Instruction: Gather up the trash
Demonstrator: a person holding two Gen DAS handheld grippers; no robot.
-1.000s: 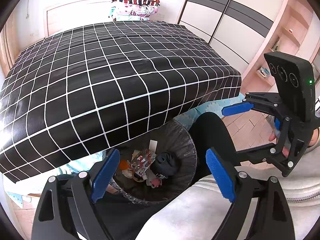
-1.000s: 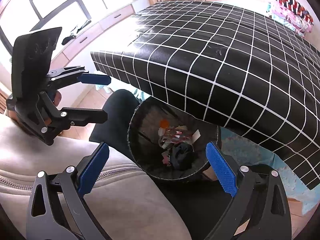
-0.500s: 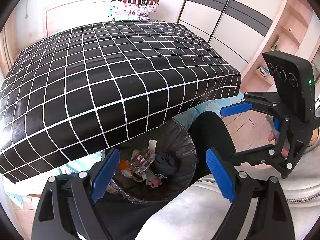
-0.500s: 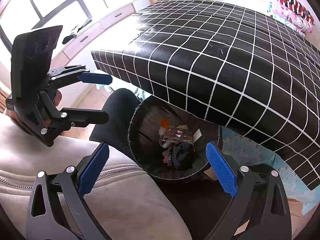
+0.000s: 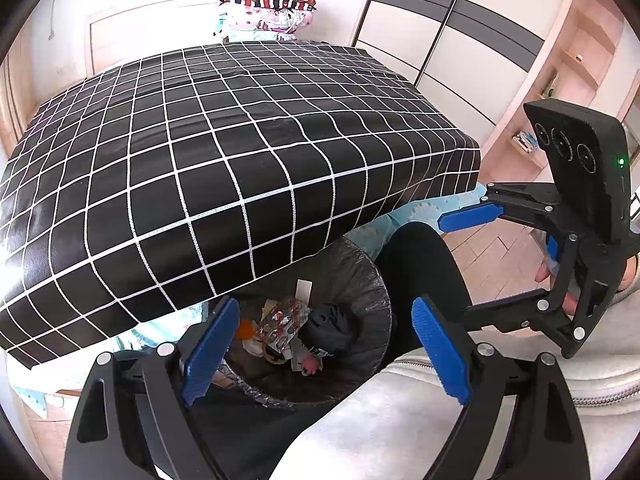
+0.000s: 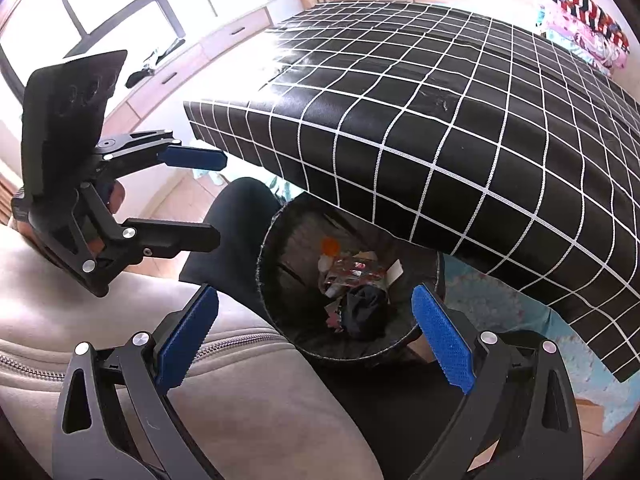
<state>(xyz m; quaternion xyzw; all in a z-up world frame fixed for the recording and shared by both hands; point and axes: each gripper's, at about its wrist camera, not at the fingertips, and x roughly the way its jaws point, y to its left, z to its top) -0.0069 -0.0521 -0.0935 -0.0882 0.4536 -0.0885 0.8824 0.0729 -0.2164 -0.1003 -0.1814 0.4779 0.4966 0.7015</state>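
Two views, yours. Left wrist: your left gripper (image 5: 320, 354) spread wide, empty; one trash bin (image 5: 376, 280) directly below-ahead, trash pile (image 5: 296, 326) inside, half under checkered cover (image 5: 200, 152). Right gripper (image 5: 460, 268) off right, also agape.

Right wrist: right gripper (image 6: 316, 338) empty, over bin (image 6: 272, 248) rim; nearer arm, cannot tell. No loose trash visible outside.

The checked cover (image 5: 224, 168) hides the far rim of the trash bin (image 5: 372, 280), and the bin's smaller scraps are unreadable

Checked bedspread (image 5: 224, 152), white wardrobe (image 5: 448, 36), sunlit window (image 6: 100, 4).
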